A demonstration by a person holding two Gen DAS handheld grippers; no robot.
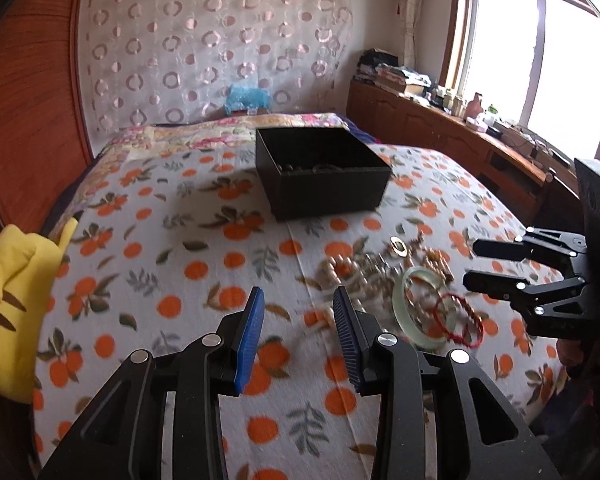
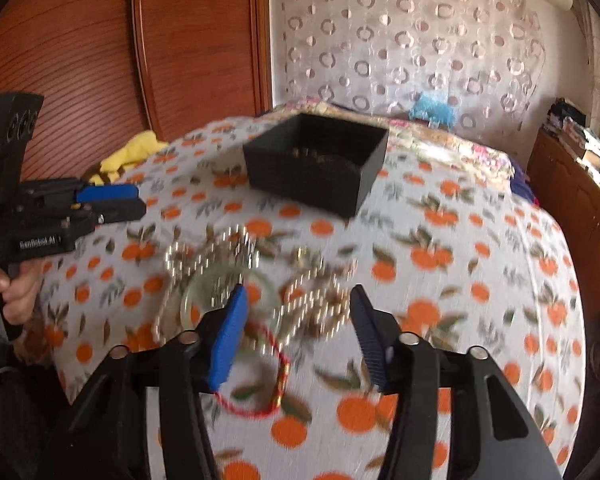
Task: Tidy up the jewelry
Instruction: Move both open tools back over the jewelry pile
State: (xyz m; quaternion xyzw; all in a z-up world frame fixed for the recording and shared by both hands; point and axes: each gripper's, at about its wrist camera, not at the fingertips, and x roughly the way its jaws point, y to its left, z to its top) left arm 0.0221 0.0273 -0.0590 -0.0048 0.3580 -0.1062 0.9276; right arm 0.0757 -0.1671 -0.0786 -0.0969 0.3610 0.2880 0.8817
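Note:
A black open box [image 1: 324, 196] [image 2: 300, 184] stands on the orange-print bedspread [image 1: 160, 240] with some jewelry inside. Nearer lies a loose heap: pearl and bead strands [image 1: 340, 270] [image 2: 172, 260], a pale green bangle [image 1: 399, 300] [image 2: 185, 308], a red string bracelet [image 1: 460, 320] [image 2: 284, 368] and a small gold ring [image 1: 399, 245]. My left gripper [image 1: 298, 296] [image 2: 140, 200] hovers open just left of the heap, nothing between its blue pads. My right gripper [image 2: 298, 292] [image 1: 470, 264] is open over the heap's near side, its left finger [image 2: 228, 336] above the bangle. The heap is blurred.
A yellow plush toy [image 1: 12, 300] [image 2: 136, 152] lies at the bed's left edge by the wooden panel [image 1: 28, 120]. A blue soft toy [image 1: 246, 98] sits at the far end. A cluttered wooden cabinet [image 1: 440, 120] runs under the window. A person's hand [image 2: 16, 292] grips the left tool.

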